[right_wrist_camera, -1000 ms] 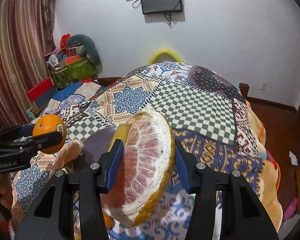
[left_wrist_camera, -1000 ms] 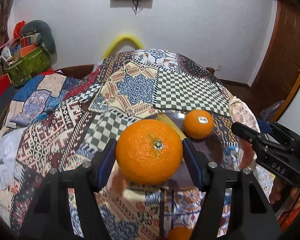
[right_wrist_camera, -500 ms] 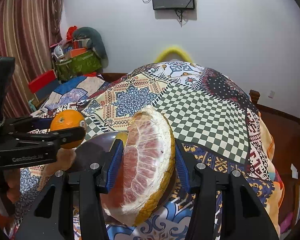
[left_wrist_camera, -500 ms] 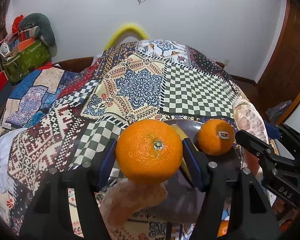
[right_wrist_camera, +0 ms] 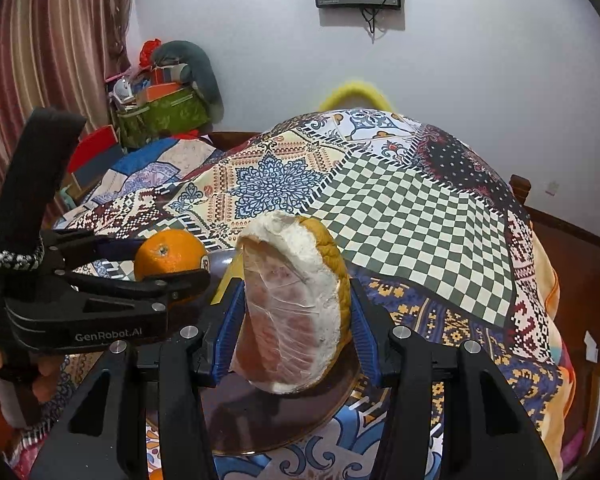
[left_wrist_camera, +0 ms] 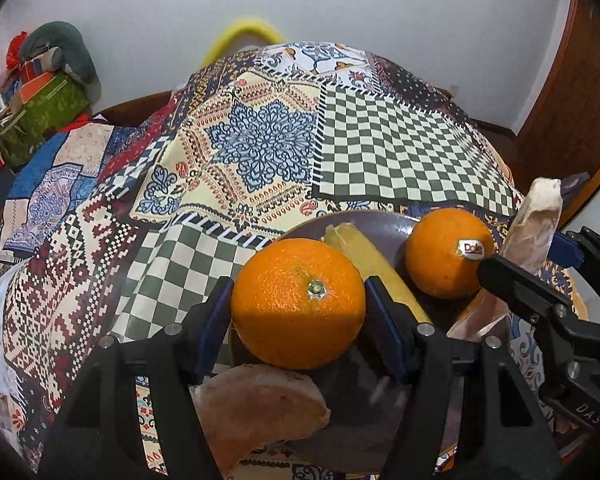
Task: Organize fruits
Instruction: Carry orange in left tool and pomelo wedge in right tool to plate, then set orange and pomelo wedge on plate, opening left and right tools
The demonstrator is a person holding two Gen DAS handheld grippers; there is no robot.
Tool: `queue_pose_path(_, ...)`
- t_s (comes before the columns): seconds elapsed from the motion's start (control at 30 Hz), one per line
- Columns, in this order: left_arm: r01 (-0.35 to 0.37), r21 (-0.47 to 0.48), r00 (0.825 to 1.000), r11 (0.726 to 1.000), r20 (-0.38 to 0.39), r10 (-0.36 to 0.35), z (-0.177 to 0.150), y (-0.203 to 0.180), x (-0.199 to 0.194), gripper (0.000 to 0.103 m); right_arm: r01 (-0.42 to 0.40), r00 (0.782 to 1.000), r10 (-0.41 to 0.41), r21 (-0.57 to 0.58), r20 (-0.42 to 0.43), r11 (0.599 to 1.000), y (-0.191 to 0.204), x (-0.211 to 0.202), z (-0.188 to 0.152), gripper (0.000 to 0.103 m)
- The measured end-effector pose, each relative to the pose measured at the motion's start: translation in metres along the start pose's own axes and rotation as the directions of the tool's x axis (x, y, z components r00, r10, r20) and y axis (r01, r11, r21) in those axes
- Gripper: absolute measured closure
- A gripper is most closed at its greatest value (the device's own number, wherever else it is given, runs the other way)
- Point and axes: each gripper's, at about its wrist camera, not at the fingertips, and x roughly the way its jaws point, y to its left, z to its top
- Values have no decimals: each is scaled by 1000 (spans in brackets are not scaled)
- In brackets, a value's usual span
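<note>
Left wrist view shows both hand-held grippers have dropped closer over the dark plate (left_wrist_camera: 384, 224) on the bed: left hand-held gripper (left_wrist_camera: 298, 308) clamps an orange (left_wrist_camera: 298, 302), right hand-held gripper (right_wrist_camera: 296, 316) a pomelo wedge (right_wrist_camera: 296, 304), so drop-off looks close.

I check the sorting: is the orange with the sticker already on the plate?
Yes. The stickered orange rests on the dark plate, beside a yellow peel, free of both claws.
</note>
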Motion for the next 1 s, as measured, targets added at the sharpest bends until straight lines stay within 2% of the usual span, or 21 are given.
queue_pose_path(0.23, 5, 19, 999, 1000, -36, -5, -2, -5, 7, 37, -5, 1000, 5, -20, -29, 1000, 3, 4, -2, 56)
queue_pose_path(0.37, 21, -1, 999, 1000, -42, -21, -4, 0, 7, 37, -6, 1000, 6, -9, -28, 1000, 1, 4, -3, 56)
queue_pose_path(0.5, 17, 4, 1000, 1000, 5, -17, -2, 1, -5, 37, -11, 999, 11, 3, -31, 1000, -2, 4, -3, 56)
queue_pose_path(0.67, 4, 9, 1000, 1000, 28, -5, -2, 1, -18, 37, 1, 1000, 0, 10, -28, 1000, -1, 1, -3, 54)
queue_pose_path(0.73, 0, 8, 999, 1000, 40, -1, -3, 2, -25, 37, 4, 1000, -4, 13, -17, 1000, -1, -3, -2, 49)
queue_pose_path(1.0, -2, 5, 995, 1000, 102, 2, -9, 4, -66, 37, 21, 999, -21, -13, 25, 1000, 9, -31, 5, 48)
